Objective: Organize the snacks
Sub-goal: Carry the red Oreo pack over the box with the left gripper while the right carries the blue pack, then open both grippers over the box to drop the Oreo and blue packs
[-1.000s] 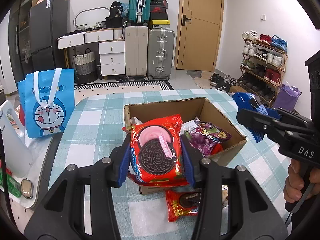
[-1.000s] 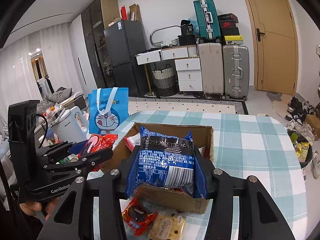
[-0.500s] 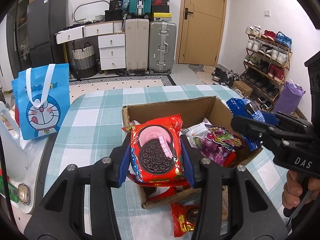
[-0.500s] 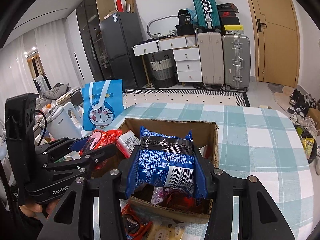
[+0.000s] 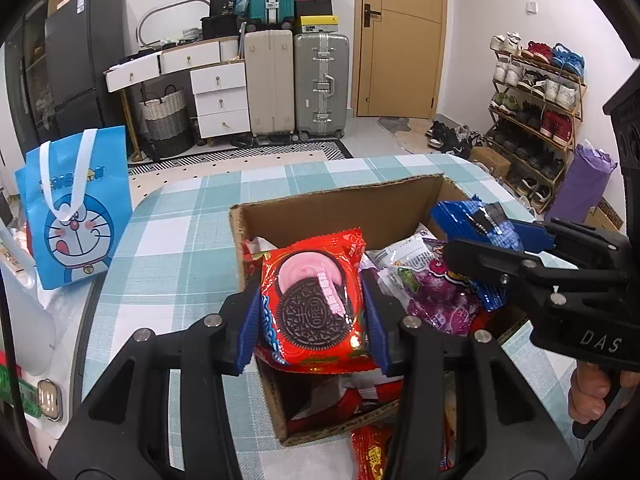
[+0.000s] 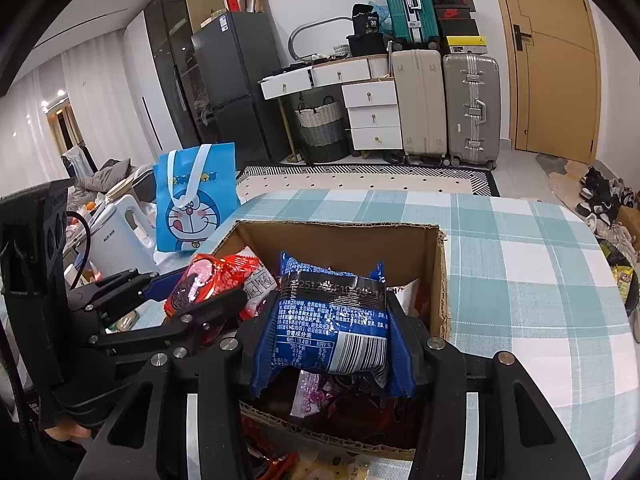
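In the left wrist view, the left gripper (image 5: 312, 320) fills the lower middle of the frame, its blue pads pinching a red Oreo packet (image 5: 314, 304) from both sides. The packet stands upright over the near left part of the open cardboard box (image 5: 340, 208). In the right wrist view, the right gripper (image 6: 330, 336) sits low in the centre, its jaws clamped on a blue snack packet (image 6: 332, 320) with the barcode side facing the camera, held above the near edge of the box. Each gripper shows in the other's view: the right one enters from the right edge of the left view with a hand (image 5: 592, 396) on its handle, and the left one comes in from the left of the right view.

Inside the box lie other snacks, among them a purple packet (image 5: 444, 300) at centre right. More red wrappers (image 5: 370, 452) lie on the checked tablecloth (image 5: 176, 240) at the bottom of the frame, in front of the box. Further off, at the left of both views, a blue cartoon bag (image 5: 76, 208) stands beside the table. Against the back wall, at the top of the frame, stand suitcases (image 5: 296, 84) and a wooden door (image 5: 402, 36).
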